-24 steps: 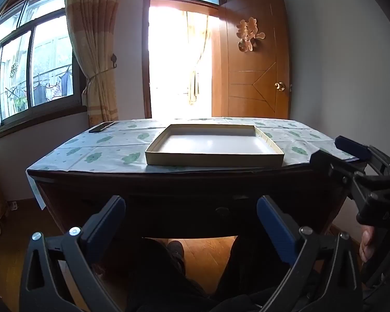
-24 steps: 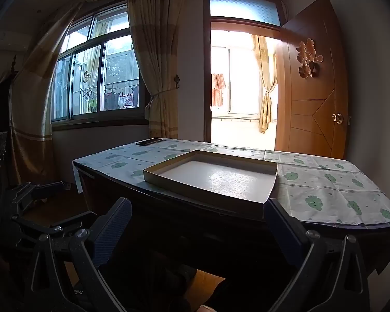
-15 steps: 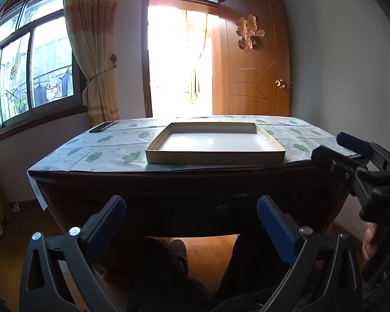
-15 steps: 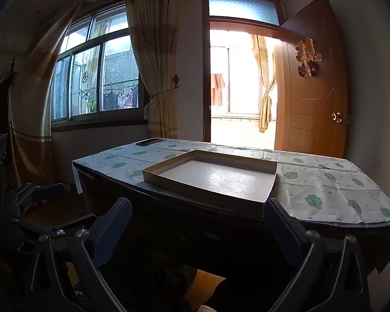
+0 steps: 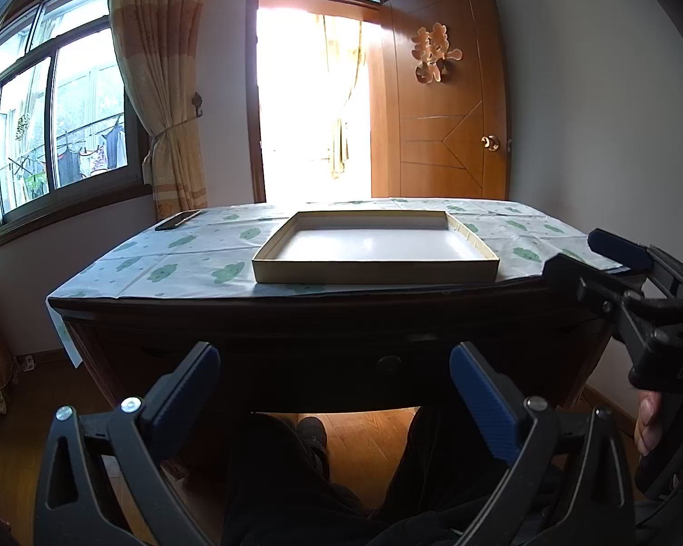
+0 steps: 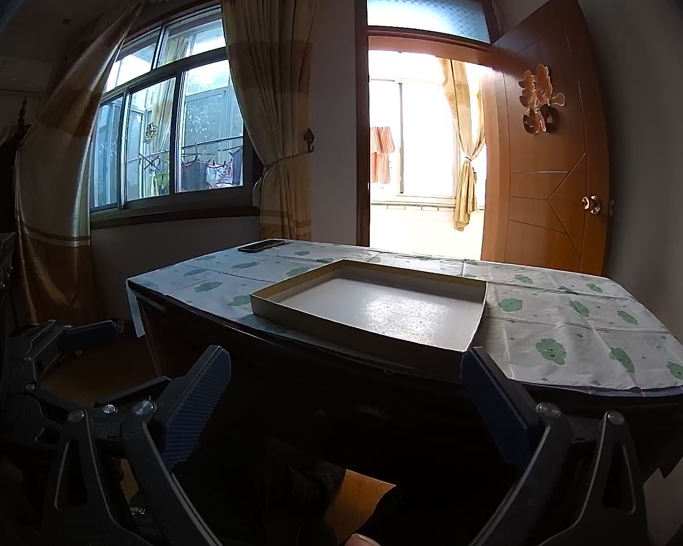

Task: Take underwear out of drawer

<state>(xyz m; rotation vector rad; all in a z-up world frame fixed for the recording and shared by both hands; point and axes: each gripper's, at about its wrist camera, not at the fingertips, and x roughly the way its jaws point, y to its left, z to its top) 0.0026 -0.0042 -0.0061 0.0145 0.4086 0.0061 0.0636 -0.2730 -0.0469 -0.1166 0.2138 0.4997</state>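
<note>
A dark wooden desk stands in front of me with a closed drawer (image 5: 341, 364) under its top; the drawer's round knob (image 5: 388, 362) shows dimly. No underwear is in view. My left gripper (image 5: 334, 386) is open and empty, held low in front of the drawer. My right gripper (image 6: 346, 396) is open and empty, off to the right of the desk front; it also shows at the right edge of the left wrist view (image 5: 614, 264). The left gripper shows at the far left of the right wrist view (image 6: 63, 336).
A shallow empty cardboard tray (image 5: 373, 273) lies on the cloud-print tablecloth (image 5: 182, 264). A dark phone (image 5: 177, 220) lies at the far left corner. Behind are a window with curtains, an open wooden door (image 5: 446, 104) and a bright doorway. My legs are under the desk.
Both views have shifted only slightly; the grippers stay open and low in front of the desk.
</note>
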